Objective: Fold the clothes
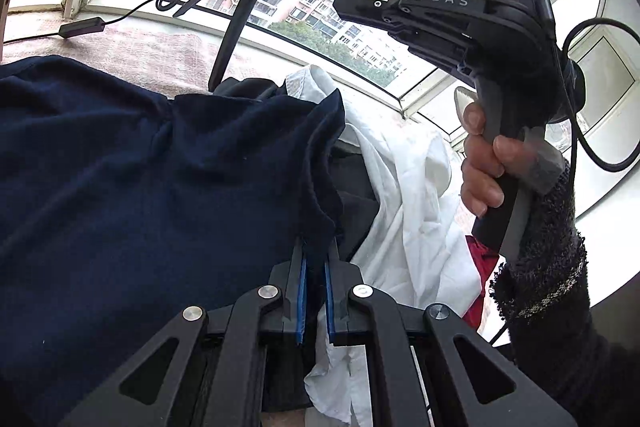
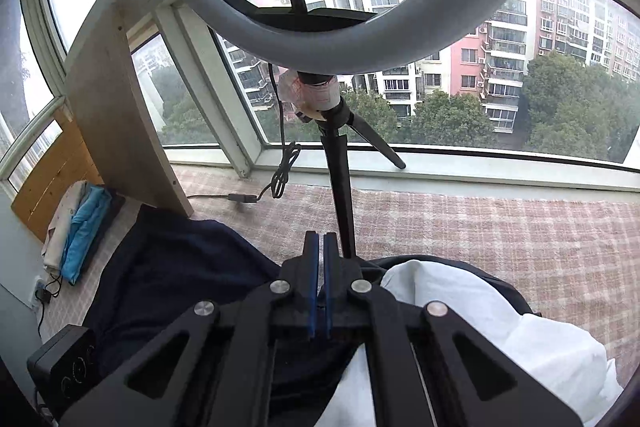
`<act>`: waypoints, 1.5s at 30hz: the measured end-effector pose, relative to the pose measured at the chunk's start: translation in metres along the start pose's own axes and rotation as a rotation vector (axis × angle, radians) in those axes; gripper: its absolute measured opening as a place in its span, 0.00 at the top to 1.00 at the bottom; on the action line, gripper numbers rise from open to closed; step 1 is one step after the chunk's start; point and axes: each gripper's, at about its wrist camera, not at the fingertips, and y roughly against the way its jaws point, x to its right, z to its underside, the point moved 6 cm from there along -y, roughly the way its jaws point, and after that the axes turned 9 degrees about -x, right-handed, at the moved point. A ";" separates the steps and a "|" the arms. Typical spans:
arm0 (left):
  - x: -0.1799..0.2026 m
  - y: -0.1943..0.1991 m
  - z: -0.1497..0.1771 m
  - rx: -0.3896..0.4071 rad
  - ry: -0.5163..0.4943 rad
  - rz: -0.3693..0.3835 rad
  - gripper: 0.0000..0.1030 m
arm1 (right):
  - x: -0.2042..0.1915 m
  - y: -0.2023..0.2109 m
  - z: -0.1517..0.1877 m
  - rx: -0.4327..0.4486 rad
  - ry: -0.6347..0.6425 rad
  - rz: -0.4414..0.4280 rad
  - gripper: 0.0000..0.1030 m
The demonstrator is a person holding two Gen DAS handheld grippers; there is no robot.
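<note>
Two garments in a loose heap, neither folded yet.

We see a navy garment (image 1: 152,163) filling the left and centre of the left wrist frame, rumpled, with one edge lifted into a peak near the middle and its lower corner running down toward the bottom centre. Just right of it, touching and partly tucked beneath, a white shirt (image 1: 416,195) lies crumpled with deep creases. In the right wrist frame we find the navy cloth at lower left and the white one at lower right.

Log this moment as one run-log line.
left gripper: shut on navy garment | right gripper: shut, empty, raised | white shirt: unfolded
</note>
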 end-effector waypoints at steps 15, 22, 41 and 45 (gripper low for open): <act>-0.014 0.008 0.003 0.033 0.046 -0.025 0.94 | 0.022 -0.046 0.047 -0.373 -0.155 -0.002 0.64; -0.019 0.021 0.006 0.084 0.079 -0.036 0.94 | -0.011 -0.058 0.039 -0.313 0.077 0.072 0.97; -0.114 0.108 0.069 0.197 0.369 -0.242 0.61 | -0.079 -0.132 0.036 -0.419 0.152 -0.006 0.65; -0.094 0.086 0.075 0.141 0.376 -0.167 0.60 | -0.056 -0.150 0.060 -0.515 0.032 -0.039 0.65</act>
